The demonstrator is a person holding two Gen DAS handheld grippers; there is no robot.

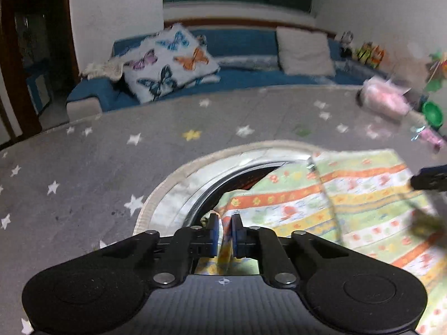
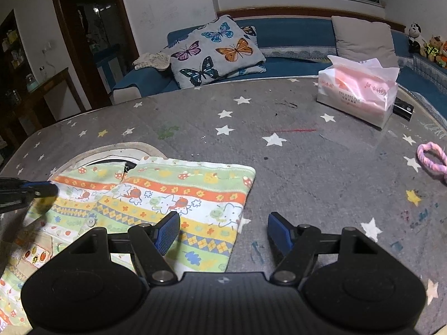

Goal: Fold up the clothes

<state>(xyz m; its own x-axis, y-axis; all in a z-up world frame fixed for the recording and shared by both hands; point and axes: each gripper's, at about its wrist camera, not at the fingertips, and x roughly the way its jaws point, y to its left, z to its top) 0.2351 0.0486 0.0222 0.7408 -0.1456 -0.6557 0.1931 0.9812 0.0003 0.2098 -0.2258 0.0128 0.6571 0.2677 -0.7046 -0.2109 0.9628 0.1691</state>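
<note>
Grey star-printed cloth covers the surface (image 2: 293, 150), with a blue sofa (image 2: 279, 36) behind it. Left gripper (image 1: 225, 233): jaws together, clamped on a bunched edge of the striped cartoon-print cotton garment (image 1: 363, 195), which rises between the blue pads. Right gripper (image 2: 223, 230): jaws wide apart, holding nothing; its left pad hangs over the garment's (image 2: 178, 195) lower right area, while its right pad is over bare cloth just beside the garment's edge. The garment lies flat on the near left part of the surface, partly covering a round cream-rimmed opening (image 2: 123, 150) with a dark interior. In the right wrist view the left gripper's blurred tip (image 2: 30, 191) appears at the garment's left side. Farther out, a pink-and-white soft tissue pack (image 2: 360, 92) stands near the far right edge, and a pink twisted rope ring (image 2: 431, 159) lies well apart to the right. A butterfly-print cushion (image 2: 215, 50) and a plain grey cushion (image 2: 363, 36) rest on the sofa.
</note>
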